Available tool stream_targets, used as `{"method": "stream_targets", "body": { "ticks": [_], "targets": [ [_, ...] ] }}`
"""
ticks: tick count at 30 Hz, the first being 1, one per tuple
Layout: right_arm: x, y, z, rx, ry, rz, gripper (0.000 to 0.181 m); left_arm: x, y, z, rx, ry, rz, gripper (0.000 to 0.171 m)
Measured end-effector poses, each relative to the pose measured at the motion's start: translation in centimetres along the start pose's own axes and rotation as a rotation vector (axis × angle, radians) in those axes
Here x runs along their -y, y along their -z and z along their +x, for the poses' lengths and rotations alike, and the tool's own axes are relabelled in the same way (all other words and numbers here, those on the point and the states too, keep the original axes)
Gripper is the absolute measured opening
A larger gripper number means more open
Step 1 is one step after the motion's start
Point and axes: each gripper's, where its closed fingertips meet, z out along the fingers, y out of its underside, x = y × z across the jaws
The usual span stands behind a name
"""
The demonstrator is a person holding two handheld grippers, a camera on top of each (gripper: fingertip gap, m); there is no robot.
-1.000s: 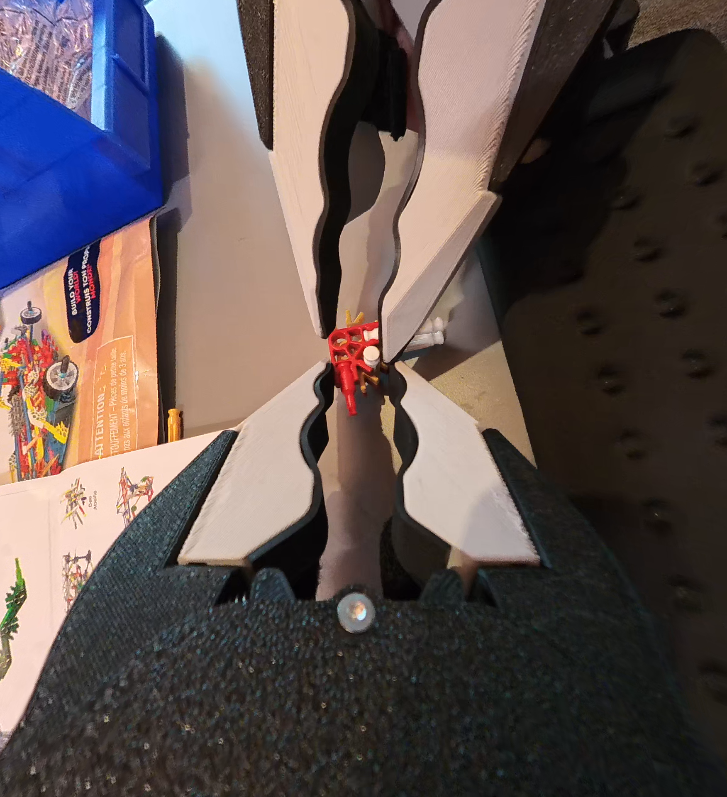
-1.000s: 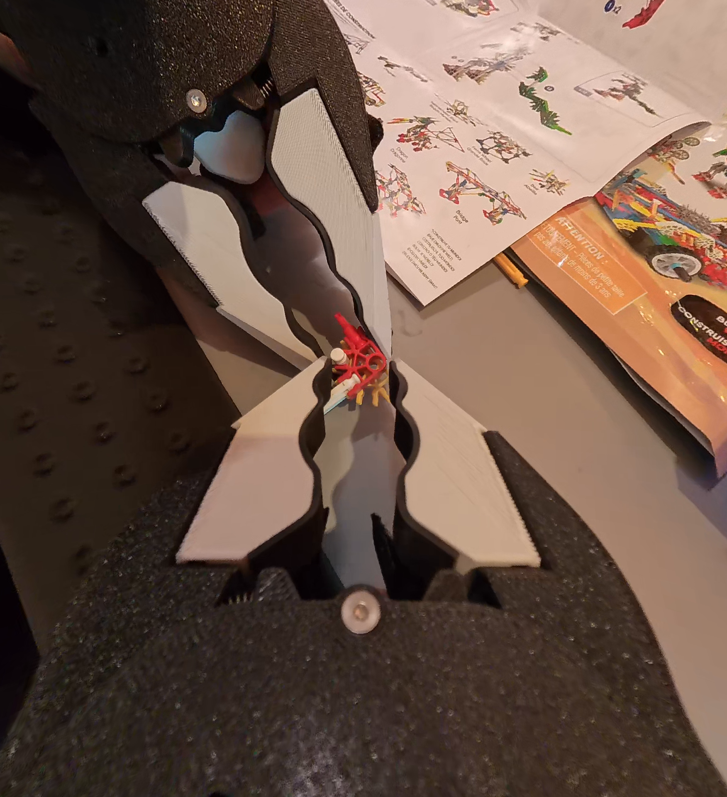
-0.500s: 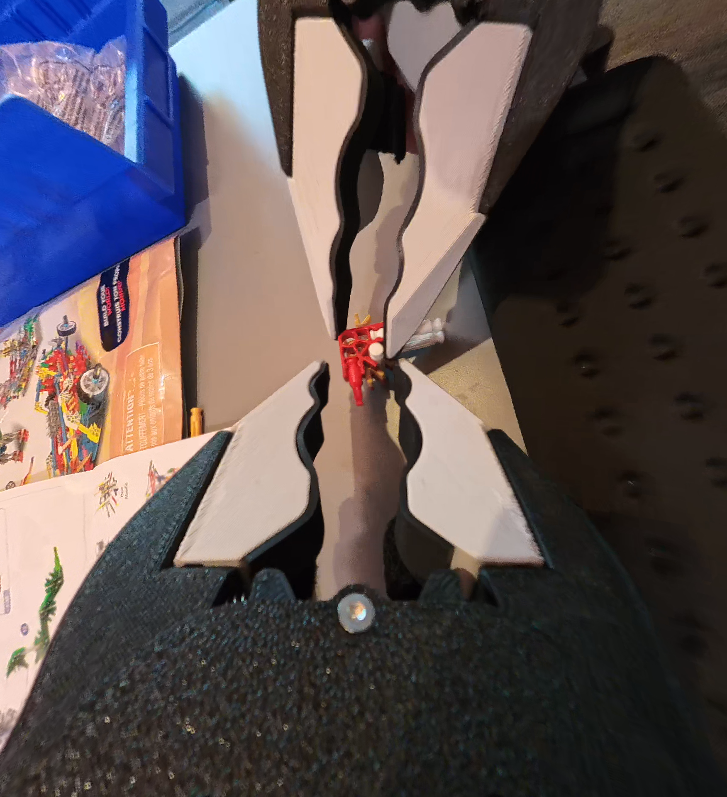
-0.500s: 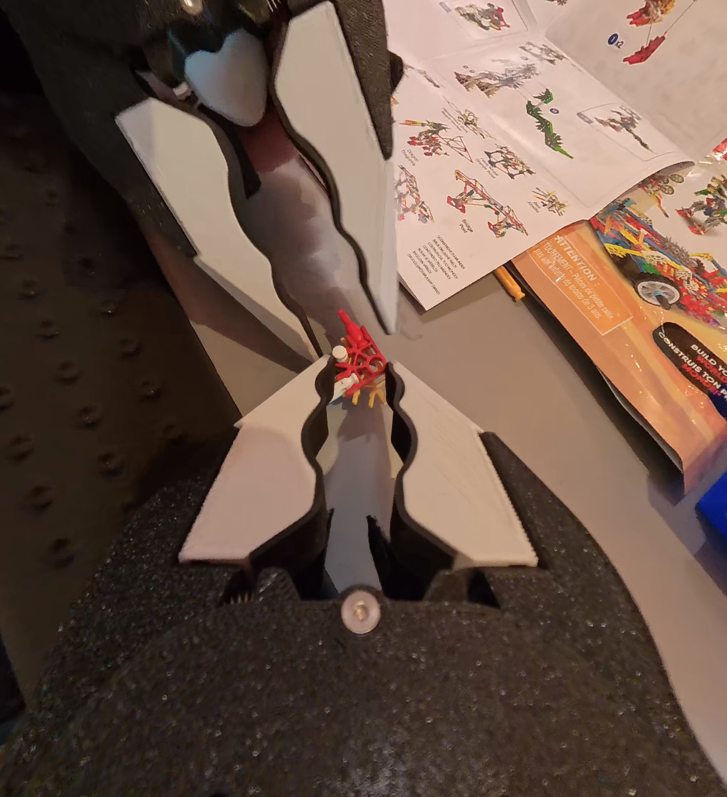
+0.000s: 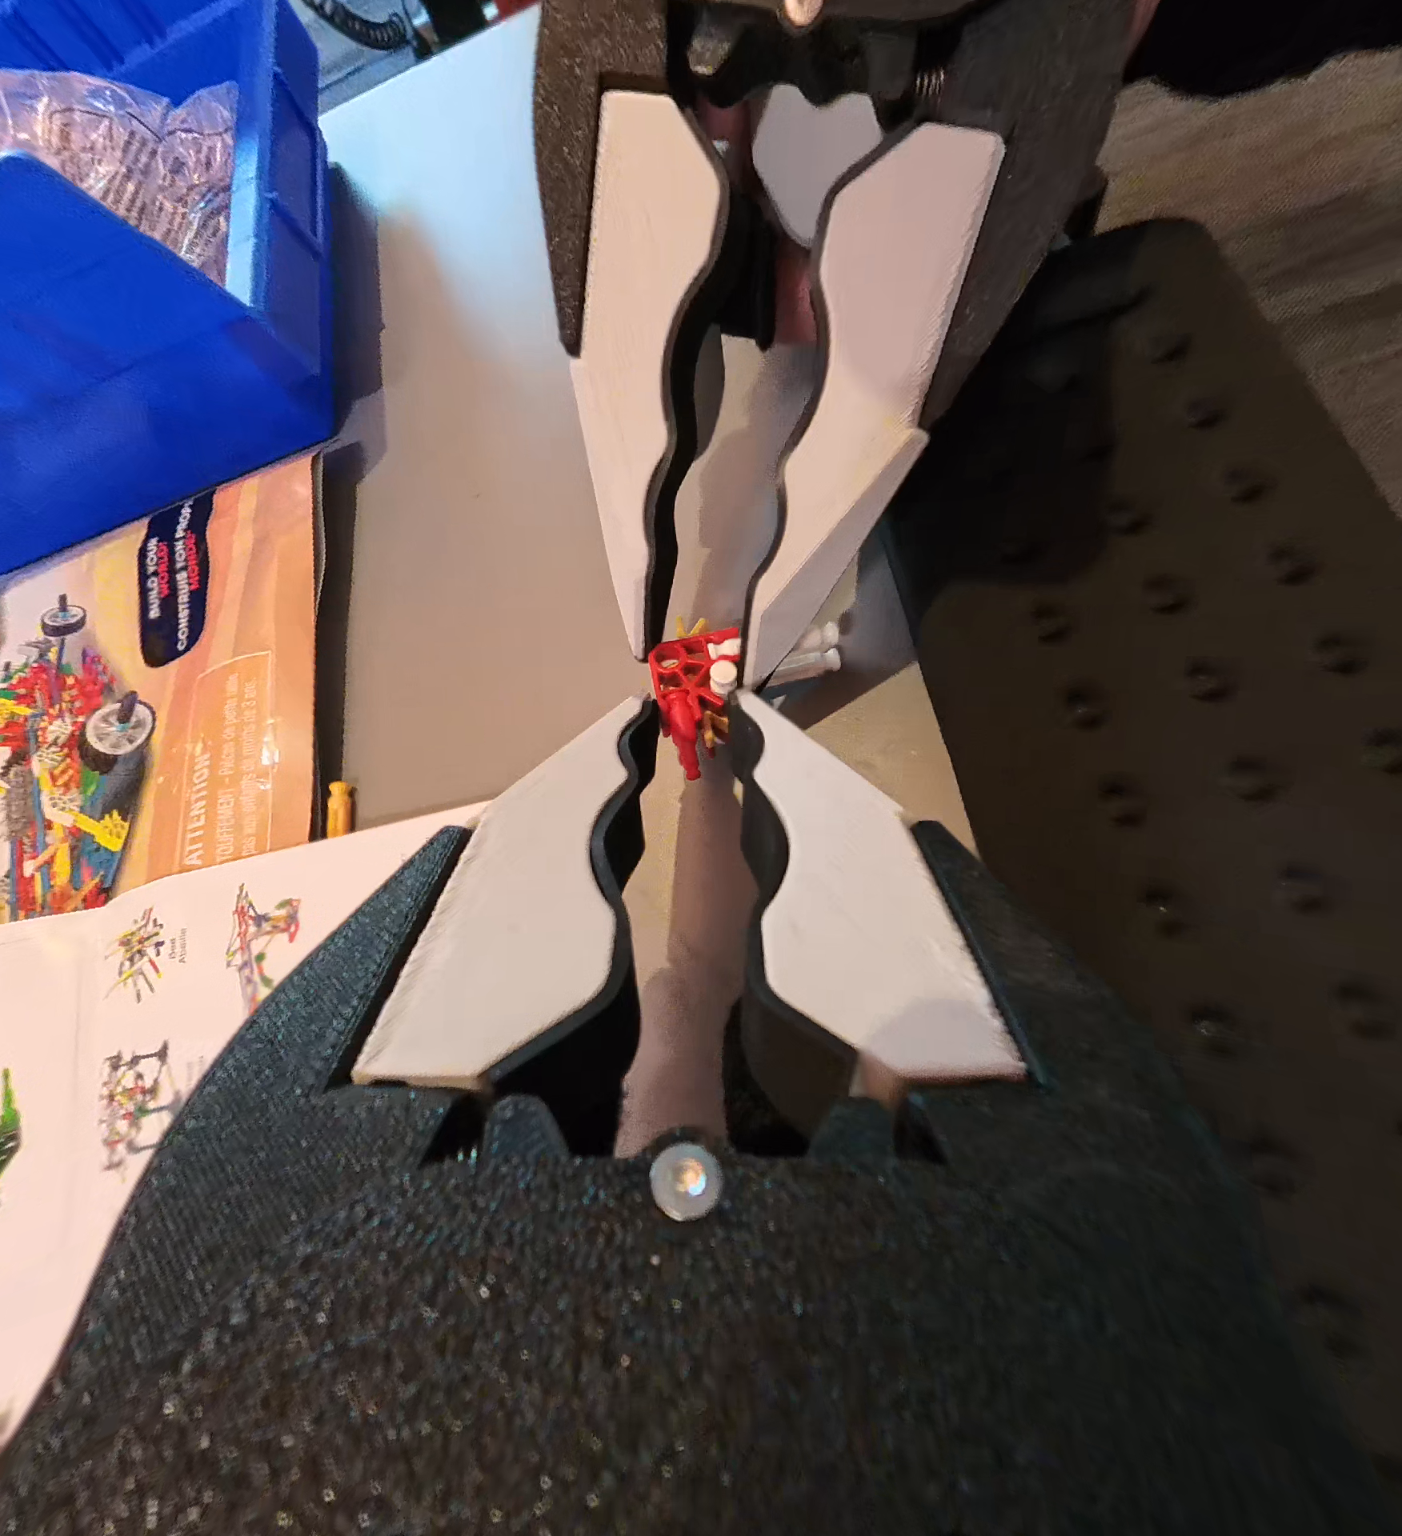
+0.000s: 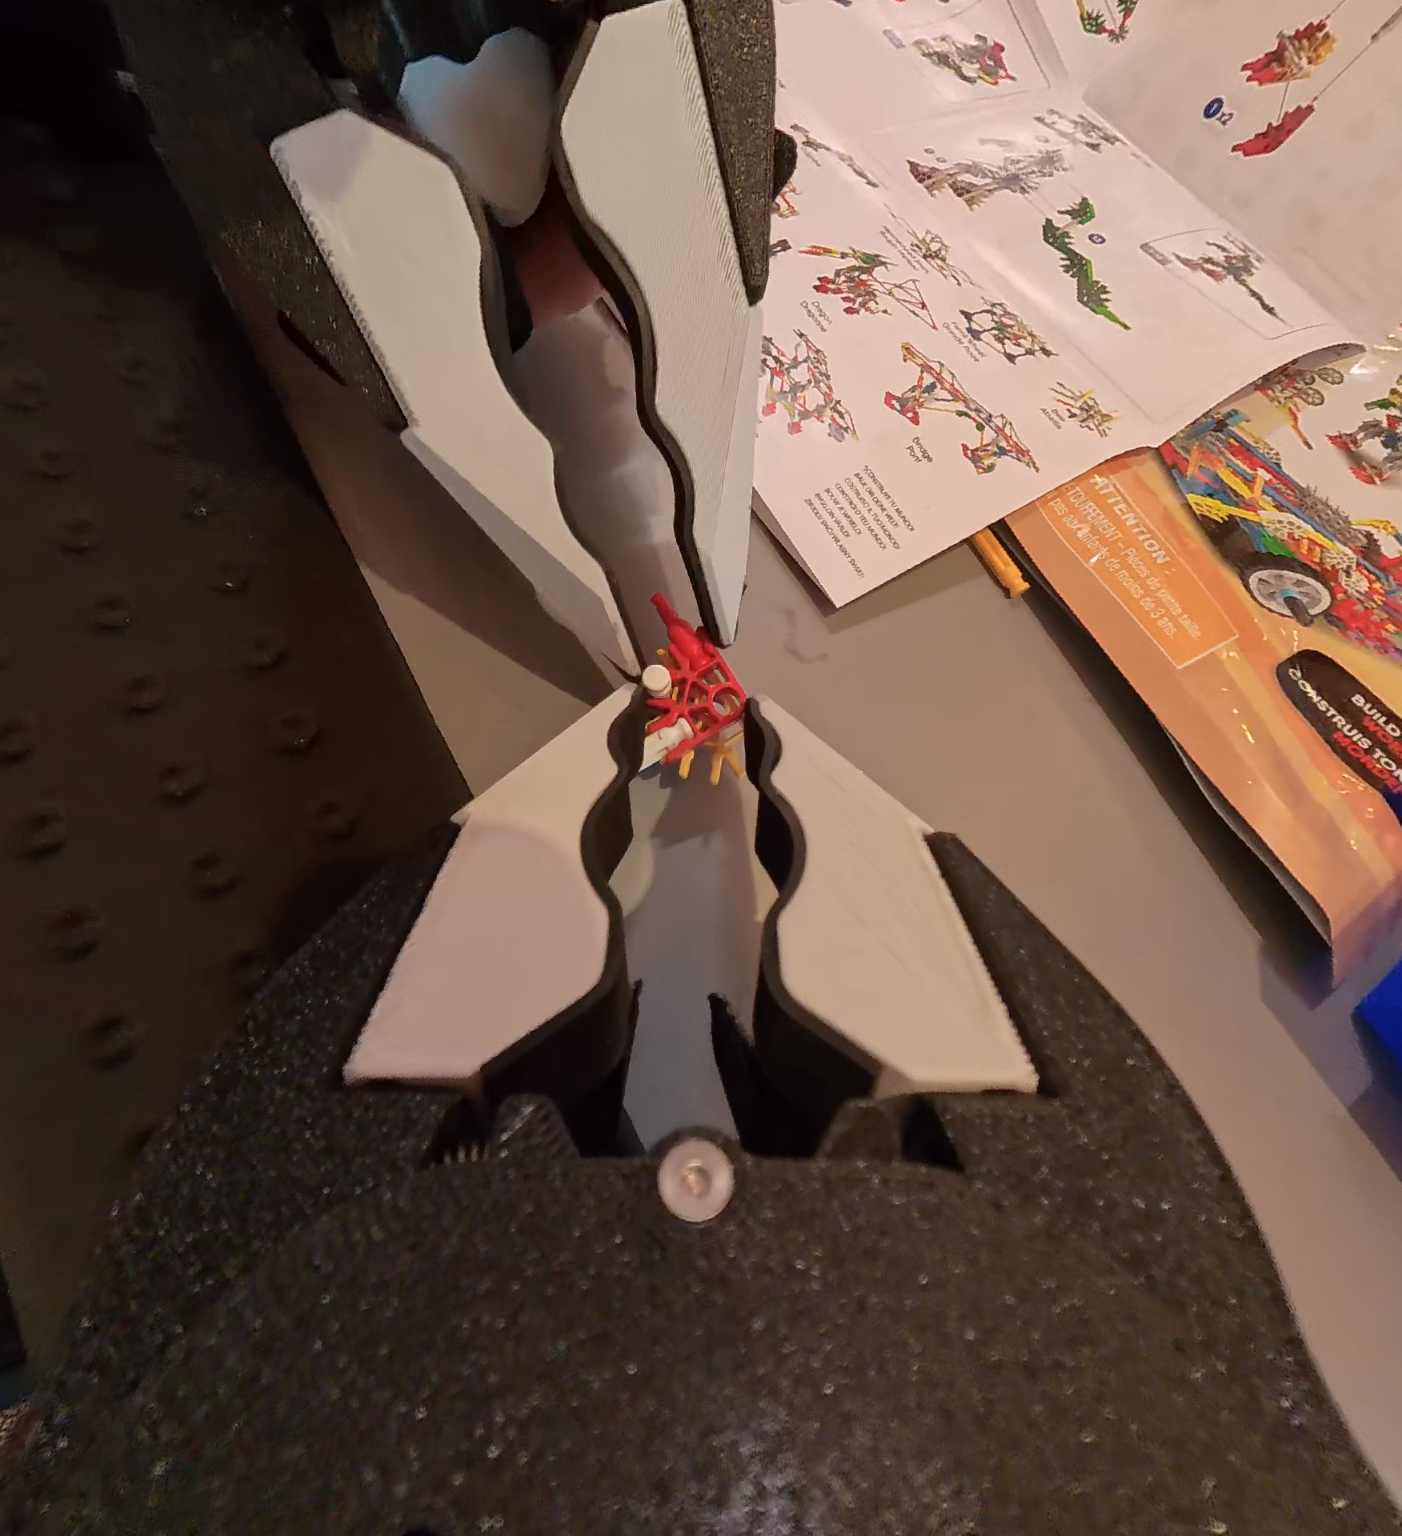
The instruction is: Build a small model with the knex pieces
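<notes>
Both views have drifted; blue bin point(image 5: 99, 332) larger. My left hand-held gripper point(image 5: 691, 711) and right hand-held gripper point(image 6: 685, 706) clench red connector point(image 5: 685, 677) over tabletop point(image 5: 465, 499); I'd press squarely, tips aligned.

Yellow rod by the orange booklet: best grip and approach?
Judging by its pose, grip the yellow rod across its thin shaft at the bare end on the grey table. Come from above; the other end runs under the white instruction sheet.
</notes>
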Motion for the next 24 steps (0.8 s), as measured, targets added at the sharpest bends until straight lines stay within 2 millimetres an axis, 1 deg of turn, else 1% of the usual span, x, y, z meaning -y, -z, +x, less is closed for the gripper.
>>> {"method": "stream_targets", "body": {
  "ticks": [3, 4, 6, 7, 9, 14, 16, 20, 24],
  "targets": [
    [-0.18, -0.08, 0.09, -0.006, 0.009, -0.007, 0.024, 0.63, 0.25, 0.02, -0.025, 0.046, 0.048, 0.009],
    [-0.17, -0.09, 0.08, -0.007, 0.011, -0.007, 0.024, 0.36, 0.17, -0.05, -0.015, 0.026, 0.030, 0.009],
    [-0.23, -0.07, 0.11, -0.004, 0.010, -0.008, 0.023, 0.52, 0.05, 0.23, -0.018, 0.017, 0.035, 0.003],
    [-0.25, -0.07, 0.13, -0.002, 0.008, -0.008, 0.023, 0.52, 0.01, 0.23, -0.013, 0.014, 0.036, 0.003],
    [-0.26, -0.07, 0.13, -0.001, 0.010, -0.009, 0.023, 0.51, 0.02, 0.10, 0.000, 0.004, 0.032, 0.005],
    [-0.11, -0.17, -0.17, 0.011, 0.019, -0.011, 0.023, 0.38, 0.38, -0.50, 0.032, 0.013, 0.015, 0.019],
    [-0.11, -0.18, -0.17, 0.013, 0.016, -0.009, 0.023, 0.35, 0.34, -0.18, 0.016, 0.013, 0.012, 0.016],
    [-0.08, -0.20, -0.19, 0.012, 0.022, -0.009, 0.023, -0.15, 0.32, 0.09, -0.017, 0.019, -0.015, 0.020],
    [-0.01, -0.27, -0.25, 0.017, 0.026, -0.011, 0.023, 0.10, 0.12, 0.11, -0.021, 0.031, 0.003, 0.014]
  ]
}}
